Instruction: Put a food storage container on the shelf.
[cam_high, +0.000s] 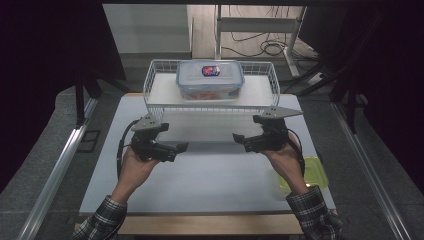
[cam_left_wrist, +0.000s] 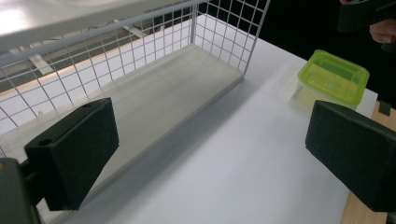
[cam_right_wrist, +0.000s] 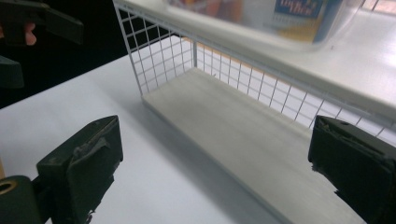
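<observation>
In the high view the clear lidded box (cam_high: 210, 79) sits at upper centre, on the top shelf of the white wire rack (cam_high: 150, 82). Below it, well apart, the left gripper (cam_high: 181, 147) at centre left and the right gripper (cam_high: 238, 138) at centre right face each other, both with jaws spread wide and nothing between them. A green container (cam_left_wrist: 332, 77) lies at the upper right of the left gripper view.
</observation>
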